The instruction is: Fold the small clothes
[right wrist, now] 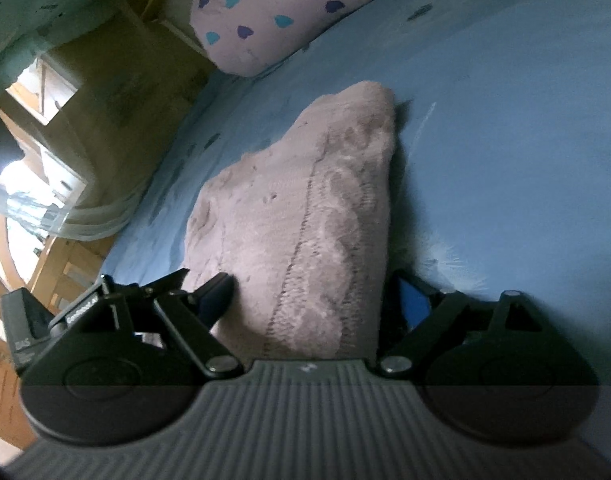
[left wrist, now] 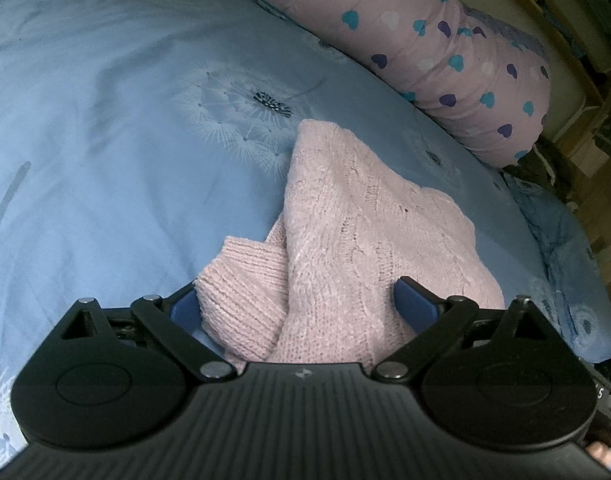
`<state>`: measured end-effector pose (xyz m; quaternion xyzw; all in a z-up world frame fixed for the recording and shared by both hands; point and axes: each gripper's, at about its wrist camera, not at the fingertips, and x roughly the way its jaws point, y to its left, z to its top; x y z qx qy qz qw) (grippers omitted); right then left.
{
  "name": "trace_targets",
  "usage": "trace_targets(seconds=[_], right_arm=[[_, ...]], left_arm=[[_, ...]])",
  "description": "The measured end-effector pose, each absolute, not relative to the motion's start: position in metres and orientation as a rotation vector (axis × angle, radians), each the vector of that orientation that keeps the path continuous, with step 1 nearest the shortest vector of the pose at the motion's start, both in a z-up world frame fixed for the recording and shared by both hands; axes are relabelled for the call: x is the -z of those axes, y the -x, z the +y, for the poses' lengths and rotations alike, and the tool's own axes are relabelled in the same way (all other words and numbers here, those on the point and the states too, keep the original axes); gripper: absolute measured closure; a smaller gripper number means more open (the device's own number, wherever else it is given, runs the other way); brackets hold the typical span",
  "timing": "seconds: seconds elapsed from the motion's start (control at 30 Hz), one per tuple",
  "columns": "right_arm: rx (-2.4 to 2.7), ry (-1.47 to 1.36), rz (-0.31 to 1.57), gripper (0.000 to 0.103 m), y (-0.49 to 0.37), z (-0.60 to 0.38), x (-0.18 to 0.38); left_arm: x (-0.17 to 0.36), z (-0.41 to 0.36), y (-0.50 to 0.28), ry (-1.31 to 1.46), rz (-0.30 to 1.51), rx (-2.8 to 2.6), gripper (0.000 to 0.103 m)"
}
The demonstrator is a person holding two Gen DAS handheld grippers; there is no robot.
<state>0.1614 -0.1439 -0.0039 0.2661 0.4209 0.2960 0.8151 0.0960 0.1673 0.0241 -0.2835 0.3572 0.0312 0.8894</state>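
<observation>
A small pink knitted sweater [left wrist: 345, 220] lies on a blue bedsheet [left wrist: 105, 120], partly folded, with a ribbed cuff [left wrist: 241, 292] at the near left. My left gripper [left wrist: 297, 300] is open, its blue-padded fingers [left wrist: 415, 300] on either side of the sweater's near edge. In the right wrist view the same sweater [right wrist: 297, 208] runs away from the camera. My right gripper [right wrist: 313, 296] is open too, its jaws either side of the knit's near end. Whether the pads touch the fabric I cannot tell.
A pink pillow with blue and purple hearts [left wrist: 425, 40] lies along the far edge of the bed; it also shows in the right wrist view [right wrist: 273, 16]. Wooden furniture [right wrist: 57, 264] and a bright window [right wrist: 21, 192] stand beyond the bed's edge.
</observation>
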Motion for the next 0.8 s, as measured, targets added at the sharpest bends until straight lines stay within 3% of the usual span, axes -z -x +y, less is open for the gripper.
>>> trace_targets(seconds=[0.53, 0.8], right_arm=[[-0.672, -0.521, 0.888, 0.015, -0.164, -0.130, 0.004], [-0.672, -0.539, 0.870, 0.023, -0.165, -0.126, 0.006]], left_arm=[[-0.022, 0.172, -0.099, 0.602, 0.767, -0.055, 0.004], [-0.019, 0.170, -0.097, 0.606, 0.755, -0.041, 0.004]])
